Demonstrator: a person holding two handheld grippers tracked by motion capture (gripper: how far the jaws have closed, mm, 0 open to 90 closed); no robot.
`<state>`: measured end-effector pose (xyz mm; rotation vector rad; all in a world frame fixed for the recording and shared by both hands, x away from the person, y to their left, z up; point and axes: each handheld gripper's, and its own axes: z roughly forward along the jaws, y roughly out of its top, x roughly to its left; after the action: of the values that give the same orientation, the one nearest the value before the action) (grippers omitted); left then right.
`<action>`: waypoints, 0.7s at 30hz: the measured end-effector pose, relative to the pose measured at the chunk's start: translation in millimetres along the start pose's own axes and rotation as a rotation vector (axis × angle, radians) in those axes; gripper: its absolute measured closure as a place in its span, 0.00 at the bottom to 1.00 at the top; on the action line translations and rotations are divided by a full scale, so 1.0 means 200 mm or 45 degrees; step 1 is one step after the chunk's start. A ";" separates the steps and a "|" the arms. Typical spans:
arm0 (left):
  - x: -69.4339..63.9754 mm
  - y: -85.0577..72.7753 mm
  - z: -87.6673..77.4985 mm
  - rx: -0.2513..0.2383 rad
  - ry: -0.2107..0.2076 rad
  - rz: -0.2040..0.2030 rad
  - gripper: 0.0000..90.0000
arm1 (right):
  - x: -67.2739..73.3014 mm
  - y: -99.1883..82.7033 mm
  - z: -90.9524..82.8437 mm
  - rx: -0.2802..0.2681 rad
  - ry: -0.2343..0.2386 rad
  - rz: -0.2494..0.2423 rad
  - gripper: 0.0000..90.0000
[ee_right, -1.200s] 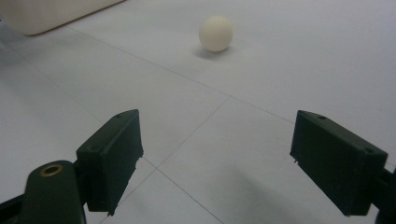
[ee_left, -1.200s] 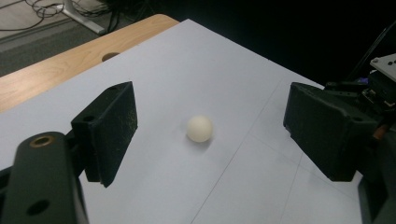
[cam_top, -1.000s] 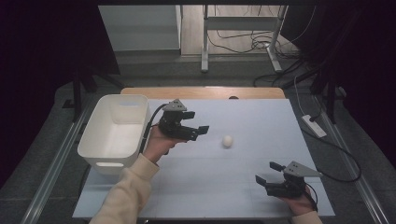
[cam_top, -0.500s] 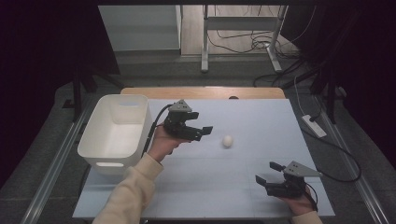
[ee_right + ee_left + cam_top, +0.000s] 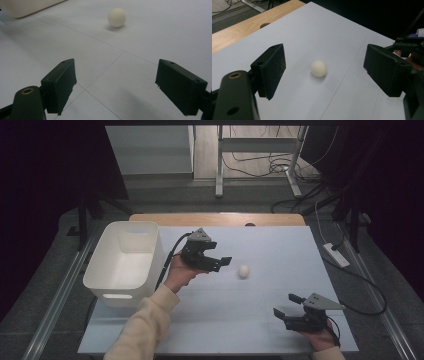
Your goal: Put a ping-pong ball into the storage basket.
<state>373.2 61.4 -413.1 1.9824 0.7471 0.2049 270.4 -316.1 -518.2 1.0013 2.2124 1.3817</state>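
1. The small, round, smooth, cream ball (image 5: 243, 271) is seen on the pale surface (image 5: 280, 250), just ahead of the left tongs (image 5: 223, 263).
2. The left tongs are held open, empty, nearer the ball.
3. The right tongs (image 5: 285, 306) are held open, well apart.

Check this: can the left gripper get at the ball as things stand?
Probably yes. The left gripper is open and aimed at the ball, which lies alone on the table, with bare surface between them.
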 end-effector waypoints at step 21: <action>0.01 -0.01 0.11 0.036 -0.003 0.000 0.21 | 0.00 0.00 -0.01 0.001 -0.004 0.004 0.18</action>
<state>383.5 46.9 -426.6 2.0090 0.7527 0.1930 269.6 -317.2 -518.1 1.0074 2.2104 1.3799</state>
